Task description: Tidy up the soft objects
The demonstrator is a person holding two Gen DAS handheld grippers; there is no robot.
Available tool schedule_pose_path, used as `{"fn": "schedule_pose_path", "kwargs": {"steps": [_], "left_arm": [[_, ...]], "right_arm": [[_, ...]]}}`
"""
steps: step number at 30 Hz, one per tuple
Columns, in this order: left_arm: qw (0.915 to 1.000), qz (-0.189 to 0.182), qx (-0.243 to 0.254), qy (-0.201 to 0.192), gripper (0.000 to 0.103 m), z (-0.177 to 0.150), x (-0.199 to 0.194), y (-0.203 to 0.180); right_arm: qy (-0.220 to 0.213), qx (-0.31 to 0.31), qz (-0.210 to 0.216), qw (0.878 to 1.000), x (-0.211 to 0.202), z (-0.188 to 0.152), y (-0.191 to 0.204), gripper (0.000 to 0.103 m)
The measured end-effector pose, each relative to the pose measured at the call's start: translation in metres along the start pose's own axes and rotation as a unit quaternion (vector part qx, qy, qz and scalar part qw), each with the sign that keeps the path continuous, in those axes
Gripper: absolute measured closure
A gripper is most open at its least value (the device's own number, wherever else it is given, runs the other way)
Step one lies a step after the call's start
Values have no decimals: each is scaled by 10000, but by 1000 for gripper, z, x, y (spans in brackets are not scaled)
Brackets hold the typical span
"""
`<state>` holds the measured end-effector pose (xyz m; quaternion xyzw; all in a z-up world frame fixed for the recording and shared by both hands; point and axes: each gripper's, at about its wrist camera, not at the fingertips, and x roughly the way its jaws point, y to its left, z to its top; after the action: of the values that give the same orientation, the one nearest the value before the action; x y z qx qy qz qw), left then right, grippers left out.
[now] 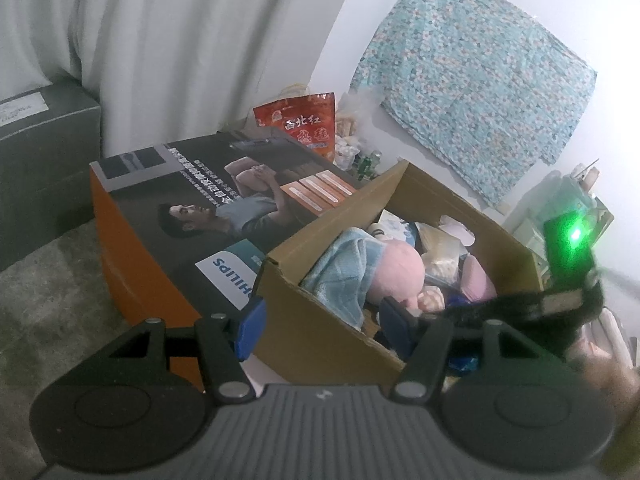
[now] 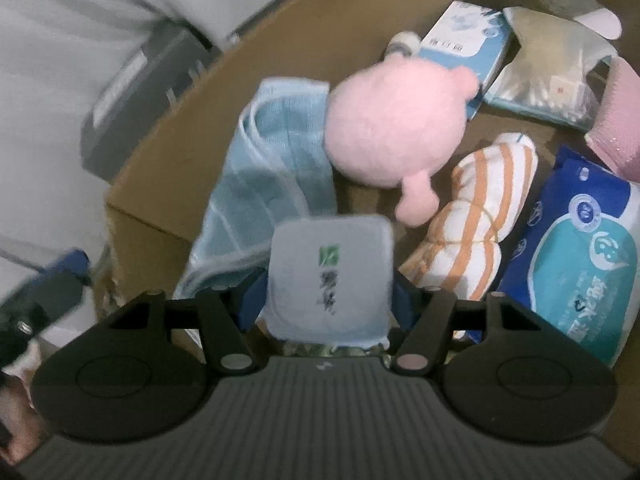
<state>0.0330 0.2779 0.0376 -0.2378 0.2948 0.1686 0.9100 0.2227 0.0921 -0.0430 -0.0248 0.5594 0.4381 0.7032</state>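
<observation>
An open cardboard box [image 1: 320,340] holds a pink plush toy [image 1: 394,276] lying on a light blue towel [image 1: 344,276]. My left gripper [image 1: 322,324] straddles the box's near corner, one blue pad outside the wall and one inside, seemingly clamped on it. My right gripper [image 2: 326,300] hangs over the box, shut on a pale blue tissue pack [image 2: 330,272] with a green logo. Below it lie the plush toy [image 2: 396,132], the towel [image 2: 272,168], an orange-striped rolled cloth [image 2: 476,232] and a blue wet-wipes pack [image 2: 576,260]. The left gripper [image 2: 60,280] shows blurred at the left edge.
A large orange and black appliance carton [image 1: 192,216] lies left of the box, with a red snack bag [image 1: 304,120] behind it. A turquoise patterned cloth [image 1: 480,92] hangs on the wall. The box [image 2: 168,168] also holds a small white-blue carton [image 2: 464,44], a cotton-swab bag [image 2: 548,80] and a pink item [image 2: 620,120].
</observation>
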Motion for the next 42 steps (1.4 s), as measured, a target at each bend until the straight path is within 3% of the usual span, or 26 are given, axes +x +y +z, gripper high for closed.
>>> {"fn": "schedule_pose_path", "kwargs": {"steps": [4,8,13,15,18,25,29,36,39,42], "left_arm": [[10000,8,-3,-18,38,-1,-1,-2],[10000,2,0,-24,38,-1,-2,-4],[10000,-3,33,-8,38,0,-3,-4],[10000,1,29,4,38,0,-4,-5],[10000,9,19,2,38,1,-4,-4],[10000,-32,17,49,37,4,-2,-4],[9999,-92,129,42,35,2,-3,-10],[9997,-138,211,-43,31,-1,-11,-20],[9996,-110,271,-34,31,-3,-13,-23],[9995,-82,318,-41,31,-3,-17,-24]], "right_arm": [[-612,229,18,9979,-32,18,-13,36],[-848,294,-444,9950,-43,36,-23,36],[-673,519,-680,9941,-24,50,-43,40],[-554,645,-601,9946,-14,50,-51,50],[-390,929,-379,9942,-6,45,-63,50],[-293,897,-913,9913,-13,34,-64,58],[-585,1102,-499,9909,-30,28,-71,57],[-941,734,-1448,9822,-47,50,-68,47],[-818,898,-1608,9795,-36,64,-84,44],[-377,1184,-1691,9777,-19,65,-101,43]]}}
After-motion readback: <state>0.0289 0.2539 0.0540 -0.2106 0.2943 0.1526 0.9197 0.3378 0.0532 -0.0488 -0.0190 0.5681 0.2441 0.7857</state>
